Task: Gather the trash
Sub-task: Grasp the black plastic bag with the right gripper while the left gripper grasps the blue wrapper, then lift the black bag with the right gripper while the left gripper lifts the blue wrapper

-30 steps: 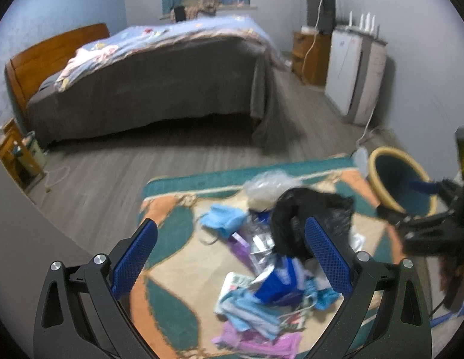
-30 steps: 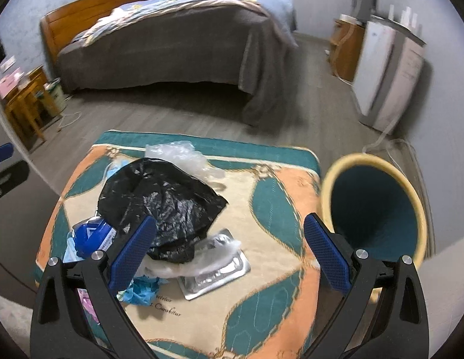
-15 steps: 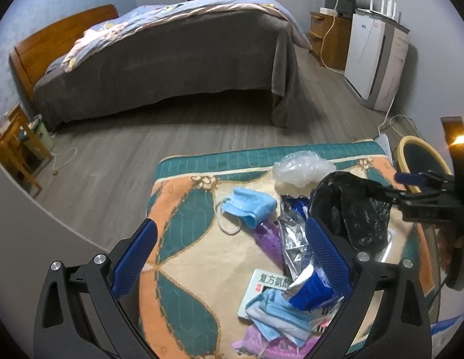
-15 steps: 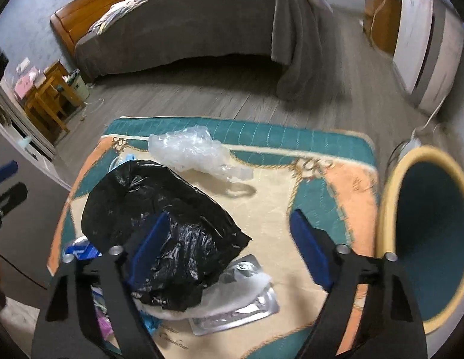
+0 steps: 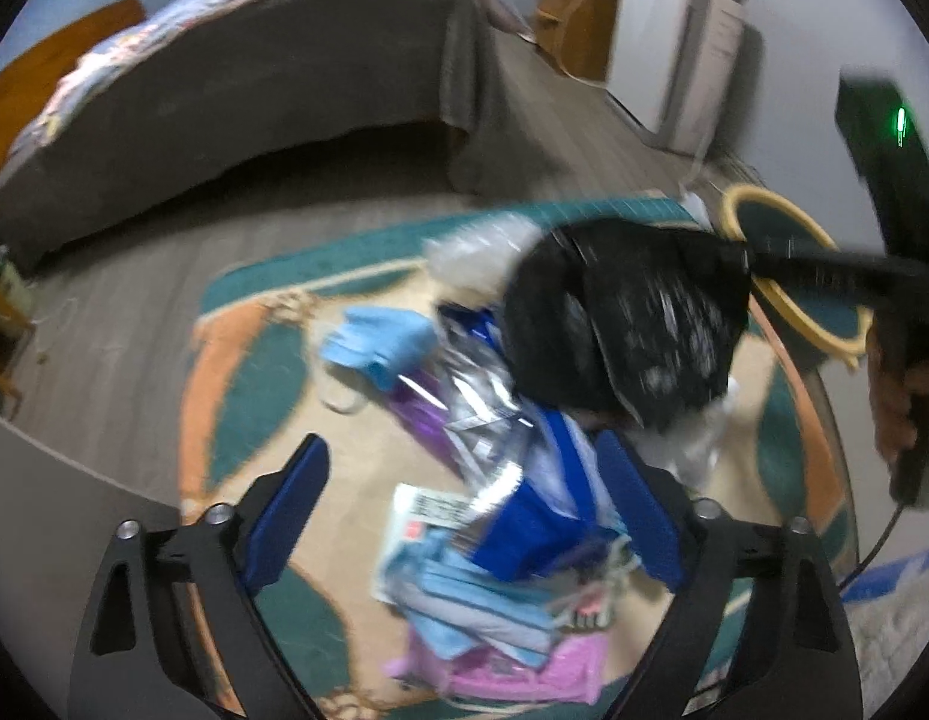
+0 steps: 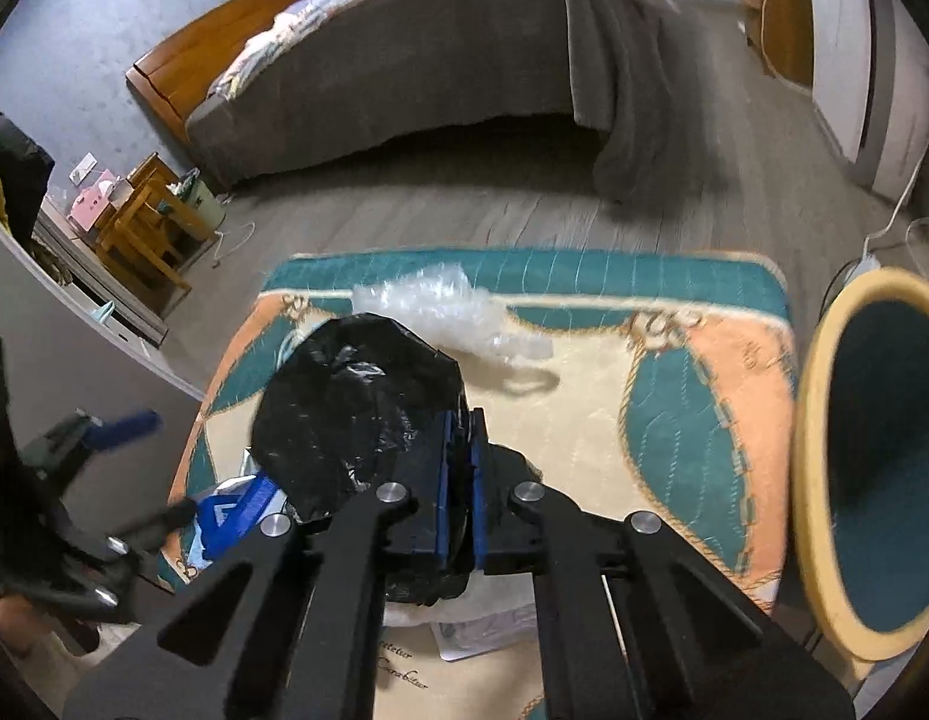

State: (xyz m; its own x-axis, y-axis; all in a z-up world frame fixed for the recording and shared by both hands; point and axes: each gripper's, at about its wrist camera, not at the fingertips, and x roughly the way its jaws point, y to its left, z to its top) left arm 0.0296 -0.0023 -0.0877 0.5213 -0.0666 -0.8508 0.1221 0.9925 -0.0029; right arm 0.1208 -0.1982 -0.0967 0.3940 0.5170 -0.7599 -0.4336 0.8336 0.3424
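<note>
While right gripper [image 6: 461, 480] pinches only a black bag [image 6: 356, 396] fold, film may slip; left gripper [image 5: 464, 516], unclenched and closing, could snag the blue packet [image 5: 524, 516] between its pads.

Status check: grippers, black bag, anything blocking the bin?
Right gripper shut on black bag. Left gripper closing, nothing gripped. Bin mouth unobstructed.

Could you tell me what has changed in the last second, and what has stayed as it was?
The right hand-held gripper came in over the rug and shut on the black plastic bag, which it did not hold before. The left hand-held gripper dropped closer to the blue wrapper pile, its jaws closing with nothing pinched yet. The clear bag, blue mask and bin stayed put.
</note>
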